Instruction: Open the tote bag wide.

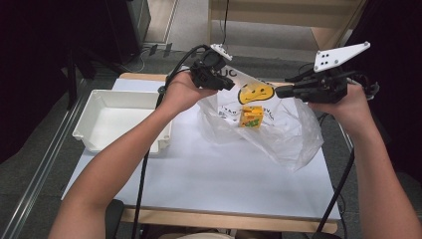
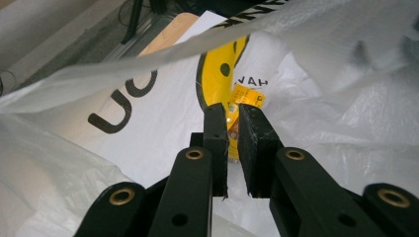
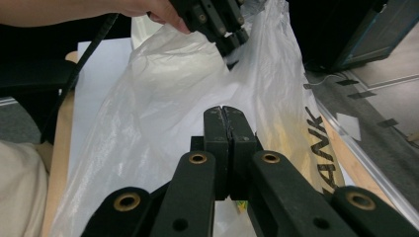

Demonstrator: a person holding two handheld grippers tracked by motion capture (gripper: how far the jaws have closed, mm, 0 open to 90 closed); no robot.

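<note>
I hold a claw in each hand above the table (image 1: 199,169), and between them hangs a thin, see-through plastic bag (image 1: 278,134) printed with a yellow smiley face (image 1: 255,92) and black letters. My left gripper (image 1: 230,84) is clenched on the bag's near-left edge: in the left gripper view its jaws stand almost together, with a film of plastic pinched in the narrow slot between them. My right gripper (image 1: 278,91) bites the opposite edge; in the right gripper view its jaws are pressed flat against each other with the bag's film spreading away beyond their tips. The bag's mouth is stretched open from one claw to the other, and its lower part sags onto the table below them.

Inside the bag, below and between my two claws, sits a small yellow juice carton (image 1: 251,117) with green on its lower part. From my left claw I see it just past the jaw tips, through the plastic.

Off to the left of my left claw, well apart from the bag, a white plastic bin (image 1: 99,97) rests on the table.
</note>
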